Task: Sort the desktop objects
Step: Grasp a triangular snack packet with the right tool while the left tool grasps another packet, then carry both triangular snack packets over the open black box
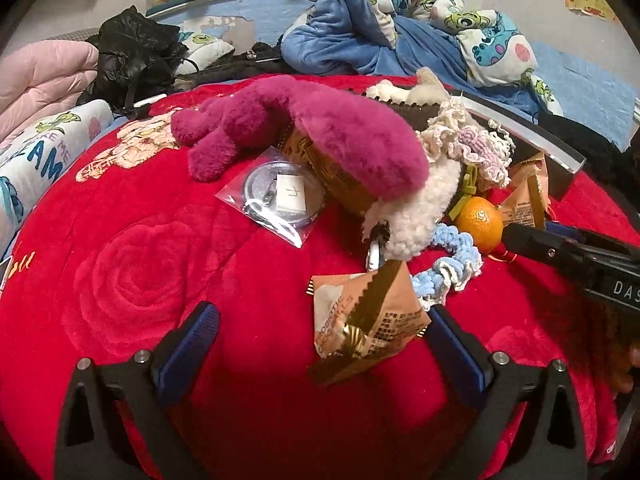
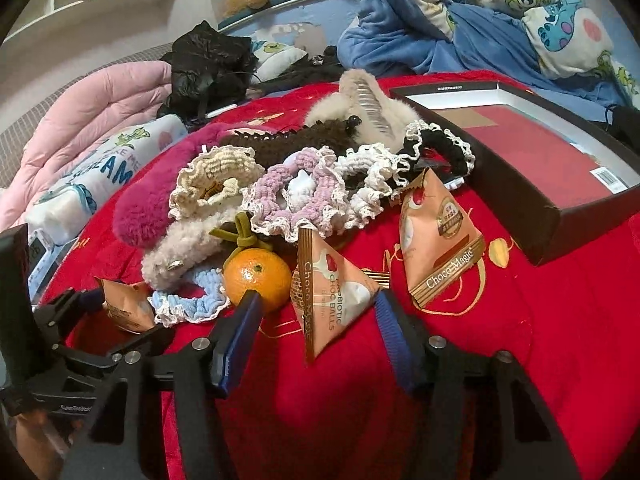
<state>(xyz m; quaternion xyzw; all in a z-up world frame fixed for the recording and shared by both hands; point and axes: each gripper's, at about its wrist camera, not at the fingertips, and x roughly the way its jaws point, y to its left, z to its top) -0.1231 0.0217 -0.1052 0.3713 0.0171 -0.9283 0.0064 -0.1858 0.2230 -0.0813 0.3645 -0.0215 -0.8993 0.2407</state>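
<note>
A pile of objects lies on a red blanket (image 1: 140, 280). In the left wrist view my left gripper (image 1: 320, 332) is open, with a peach choc-ball packet (image 1: 368, 320) between its blue fingers, nearer the right one. Behind it lie a magenta plush clip (image 1: 320, 128), a bagged round mirror (image 1: 276, 196), a blue scrunchie (image 1: 456, 264) and an orange (image 1: 480, 222). In the right wrist view my right gripper (image 2: 316, 312) is open around another choc-ball packet (image 2: 328, 292); the orange (image 2: 258, 276) touches its left finger. A third packet (image 2: 436, 236) stands to the right.
An open dark box (image 2: 560, 216) with a red inside lies at the right. Crocheted scrunchies (image 2: 296, 192) and furry clips (image 2: 360, 100) are heaped behind the orange. A black bag (image 2: 212, 64), pink quilt (image 2: 100, 108) and blue bedding (image 2: 440, 20) lie beyond the blanket.
</note>
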